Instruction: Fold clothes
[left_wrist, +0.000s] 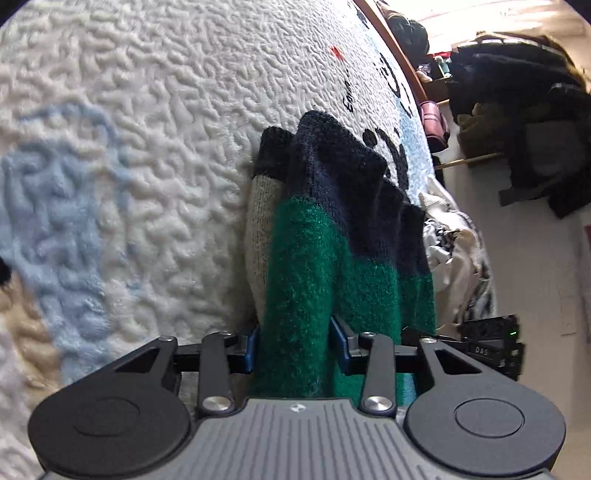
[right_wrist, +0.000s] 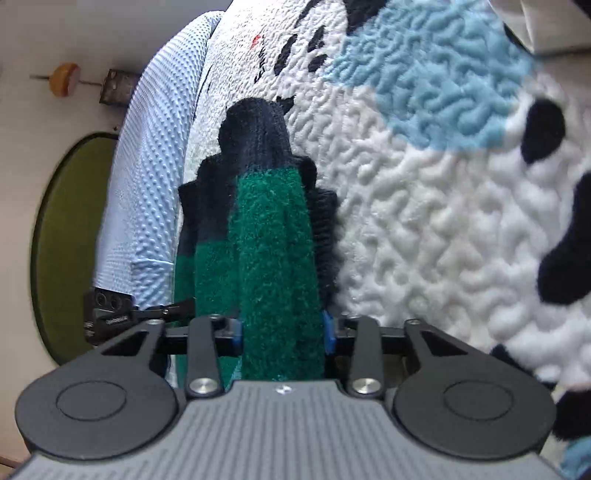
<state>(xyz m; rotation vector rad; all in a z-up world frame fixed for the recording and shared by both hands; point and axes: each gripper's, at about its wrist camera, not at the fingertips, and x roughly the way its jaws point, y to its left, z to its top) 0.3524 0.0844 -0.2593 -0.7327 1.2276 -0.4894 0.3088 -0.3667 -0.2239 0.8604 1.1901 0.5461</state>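
A knitted sweater (left_wrist: 325, 258) in green, navy and grey lies bunched on a fluffy white blanket (left_wrist: 166, 129). In the left wrist view my left gripper (left_wrist: 295, 343) is shut on a thick fold of its green part, blue pads pressing both sides. The navy band and a grey sleeve stretch away beyond the jaws. In the right wrist view my right gripper (right_wrist: 282, 334) is shut on another green fold of the sweater (right_wrist: 269, 240), its navy ribbed edge lying ahead on the blanket (right_wrist: 424, 221). The other gripper's body (right_wrist: 107, 314) shows at the left.
The blanket has blue and black patches. A pale blue dotted sheet (right_wrist: 147, 166) covers the bed's edge. A heap of black-and-white cloth (left_wrist: 454, 251) lies at the bed's far side. Dark clothes (left_wrist: 517, 122) hang on a rack by the wall. A green round rug (right_wrist: 62, 240) lies on the floor.
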